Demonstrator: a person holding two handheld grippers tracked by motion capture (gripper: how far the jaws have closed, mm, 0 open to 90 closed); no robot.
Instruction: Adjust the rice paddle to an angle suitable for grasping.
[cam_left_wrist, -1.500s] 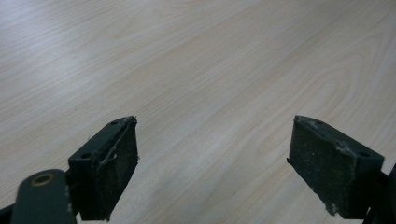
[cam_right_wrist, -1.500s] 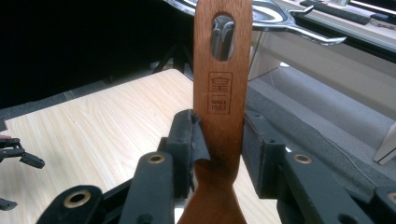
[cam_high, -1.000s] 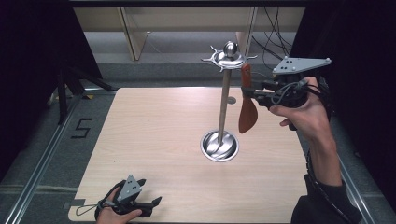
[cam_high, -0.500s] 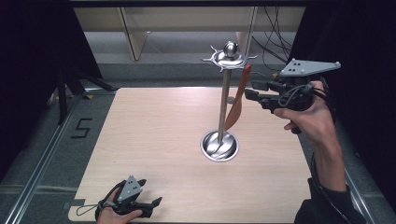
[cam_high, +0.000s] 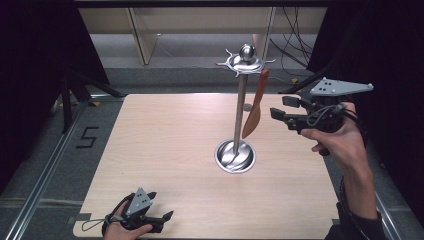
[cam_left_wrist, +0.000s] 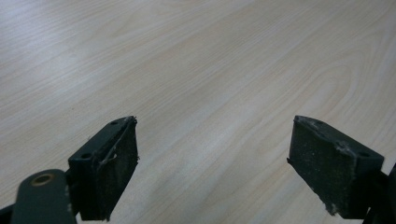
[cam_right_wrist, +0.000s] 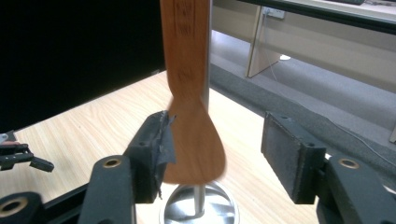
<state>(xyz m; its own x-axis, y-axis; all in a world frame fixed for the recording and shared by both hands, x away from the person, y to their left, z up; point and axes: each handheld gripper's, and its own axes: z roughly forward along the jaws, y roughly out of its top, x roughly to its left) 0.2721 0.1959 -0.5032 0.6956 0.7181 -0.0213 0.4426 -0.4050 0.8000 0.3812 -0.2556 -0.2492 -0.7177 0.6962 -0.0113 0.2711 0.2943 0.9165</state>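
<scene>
A metal stand (cam_high: 240, 113) with a round base (cam_high: 235, 157) and a hooked crown (cam_high: 245, 61) rises mid-table. From the crown's right side hangs a wooden spatula (cam_high: 254, 109), blade down. My right gripper (cam_high: 281, 107) floats just right of it, apart from it, open. Its jaws have just been opening. In the right gripper view the spatula (cam_right_wrist: 192, 112) dangles a little ahead of the right gripper (cam_right_wrist: 218, 140), near the left pad (cam_right_wrist: 156, 147), and no pad presses it. My left gripper (cam_high: 159, 218) rests open at the table's near left edge, with bare wood between the left gripper (cam_left_wrist: 212, 154) pads.
The wooden table (cam_high: 165, 135) ends at a dark floor with a metal rail (cam_high: 45, 170) on the left. Cables (cam_high: 292, 45) and wooden furniture legs (cam_high: 140, 35) lie beyond the far edge. A forearm (cam_high: 357, 190) comes in along the right side.
The right gripper held the tilted spatula at the stand's top, then opened and drew back to the right and slightly down. The spatula now hangs free. The left gripper stayed put.
</scene>
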